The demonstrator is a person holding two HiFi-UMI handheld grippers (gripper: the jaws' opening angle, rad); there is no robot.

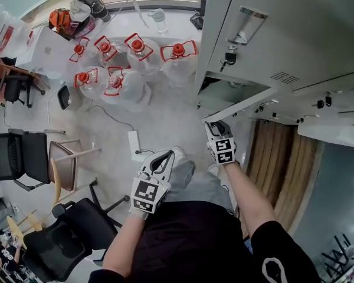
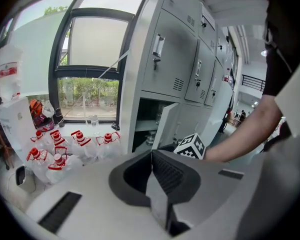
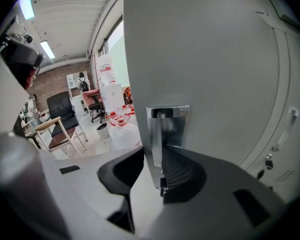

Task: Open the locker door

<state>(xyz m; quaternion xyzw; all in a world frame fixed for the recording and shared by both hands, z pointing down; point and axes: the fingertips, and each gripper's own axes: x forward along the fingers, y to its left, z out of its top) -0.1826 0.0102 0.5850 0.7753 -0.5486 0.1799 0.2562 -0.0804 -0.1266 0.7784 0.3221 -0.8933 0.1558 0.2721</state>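
The grey locker door stands partly swung out from the bank of lockers, and the open compartment shows behind it. My right gripper is at the door's free edge. In the right gripper view the door fills the frame, and its chrome handle recess sits between the jaws of the right gripper, which are closed on the door's edge. My left gripper hangs lower left of the door, away from it. Its fingers meet with nothing between them, as the left gripper shows in its own view.
Several clear water jugs with red caps stand on the floor left of the lockers. A white power strip lies near my feet. A wooden chair and a black office chair are at the left. More shut lockers rise above.
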